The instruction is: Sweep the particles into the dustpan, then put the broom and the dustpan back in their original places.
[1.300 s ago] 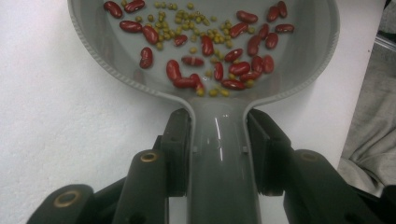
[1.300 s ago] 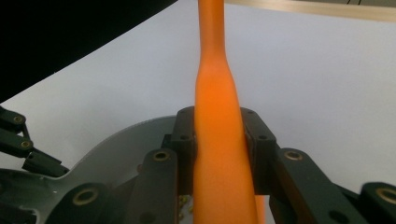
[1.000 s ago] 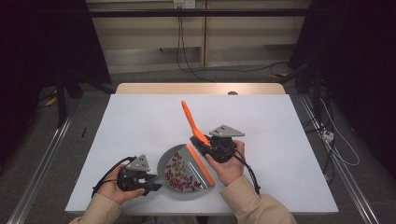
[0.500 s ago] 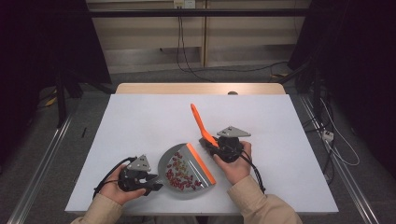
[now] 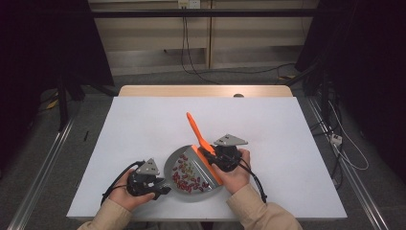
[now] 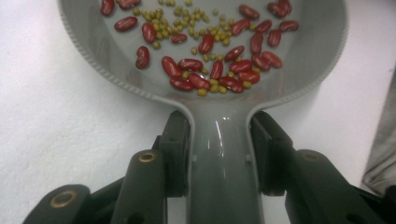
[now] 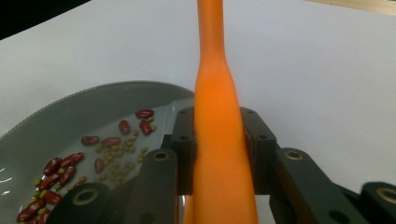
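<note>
The rigid grey dustpan (image 6: 224,100) is clamped by its handle in the left hand-held gripper (image 6: 219,154), the stiff, slick orange brush (image 7: 219,154) at its neck in the right hand-held gripper (image 7: 217,149).

High view: fixed, above the near edge of the tabletop (image 5: 143,124), facing forward and down, far enough back to take in the whole top plus floor behind. Left gripper view: rides the left gripper (image 5: 160,188), looks along its jaws, very close on the grey dustpan (image 6: 224,154) handle and beans (image 6: 219,70). Right gripper view: rides the right gripper (image 5: 205,154), looks along the orange brush handle (image 7: 219,140), close. All three views share the dustpan bowl with its beans; it sits lower centre of the high view.
</note>
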Demonstrator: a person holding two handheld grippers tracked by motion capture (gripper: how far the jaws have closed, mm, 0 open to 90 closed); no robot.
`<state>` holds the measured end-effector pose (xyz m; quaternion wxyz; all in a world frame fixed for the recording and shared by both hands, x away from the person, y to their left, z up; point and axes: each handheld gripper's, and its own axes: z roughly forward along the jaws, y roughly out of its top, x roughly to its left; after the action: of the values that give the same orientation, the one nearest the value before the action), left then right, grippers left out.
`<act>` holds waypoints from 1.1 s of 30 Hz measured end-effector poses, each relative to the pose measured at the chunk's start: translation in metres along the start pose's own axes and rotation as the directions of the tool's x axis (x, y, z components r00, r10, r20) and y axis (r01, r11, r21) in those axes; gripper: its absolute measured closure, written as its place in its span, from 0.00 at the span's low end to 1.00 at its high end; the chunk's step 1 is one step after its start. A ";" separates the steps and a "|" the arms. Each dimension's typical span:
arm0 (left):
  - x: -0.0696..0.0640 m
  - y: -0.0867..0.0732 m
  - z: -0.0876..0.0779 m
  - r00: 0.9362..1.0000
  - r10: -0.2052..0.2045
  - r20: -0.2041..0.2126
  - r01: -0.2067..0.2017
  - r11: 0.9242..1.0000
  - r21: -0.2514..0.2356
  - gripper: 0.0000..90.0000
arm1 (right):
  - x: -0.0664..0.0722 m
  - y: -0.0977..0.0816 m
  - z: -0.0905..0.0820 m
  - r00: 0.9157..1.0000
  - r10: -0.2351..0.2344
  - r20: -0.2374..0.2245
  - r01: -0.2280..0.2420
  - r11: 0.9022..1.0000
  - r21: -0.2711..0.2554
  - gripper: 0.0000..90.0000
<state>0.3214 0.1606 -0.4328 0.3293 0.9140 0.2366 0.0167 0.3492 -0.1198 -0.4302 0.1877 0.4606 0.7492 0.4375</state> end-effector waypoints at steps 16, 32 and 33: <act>0.004 -0.004 -0.006 0.998 -0.048 -0.040 0.043 0.993 -0.106 0.70 | -0.046 0.003 -0.038 0.997 0.059 0.049 -0.056 0.996 -0.063 0.79; 0.024 -0.008 -0.024 0.977 -0.165 -0.132 0.138 0.971 -0.194 0.70 | -0.082 -0.011 -0.060 0.991 0.082 0.101 -0.078 0.996 -0.049 0.79; 0.026 -0.008 -0.025 0.976 -0.166 -0.143 0.137 0.972 -0.193 0.70 | -0.084 -0.012 -0.062 0.991 0.086 0.105 -0.081 0.995 -0.051 0.79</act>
<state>0.3367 0.1925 -0.4217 0.3917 0.8550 0.3289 0.0853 0.3432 -0.2234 -0.4163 0.2199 0.5097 0.7077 0.4370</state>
